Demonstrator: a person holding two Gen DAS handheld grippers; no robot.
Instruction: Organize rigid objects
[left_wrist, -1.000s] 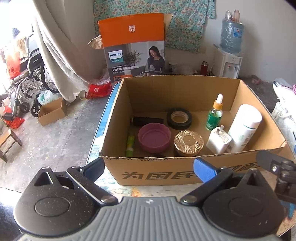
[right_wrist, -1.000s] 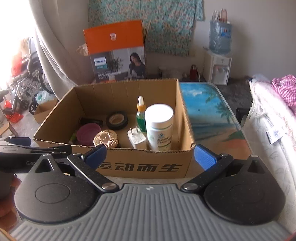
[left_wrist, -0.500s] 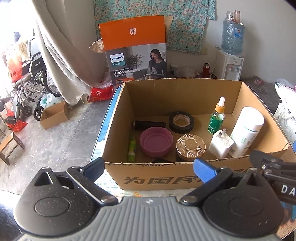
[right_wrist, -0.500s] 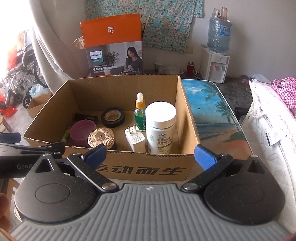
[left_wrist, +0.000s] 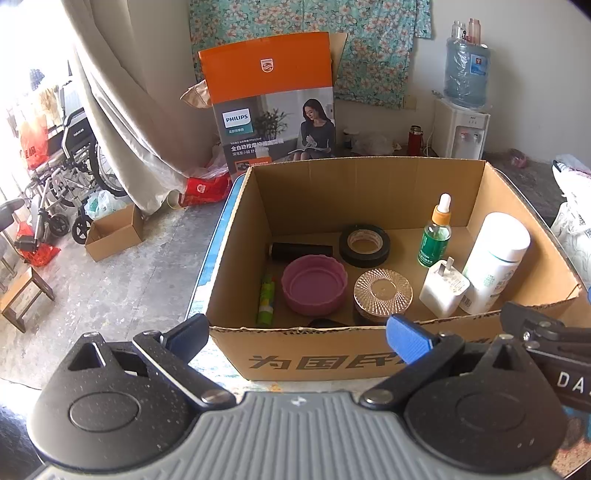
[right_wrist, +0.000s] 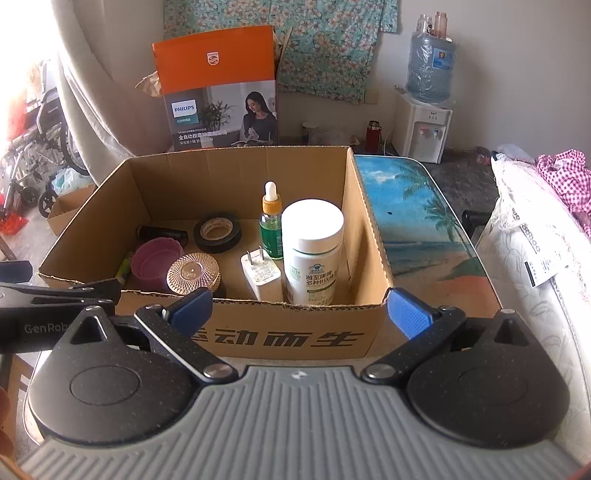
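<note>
Cardboard box near wall fronts both empty, spread tools; bottle inside.

Daylight from left, blown-out glare there; sharp centre, fisheye bending at edges.

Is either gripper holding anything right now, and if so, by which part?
Nothing is held. The left gripper and right gripper are both open and empty, in front of the cardboard box.
</note>
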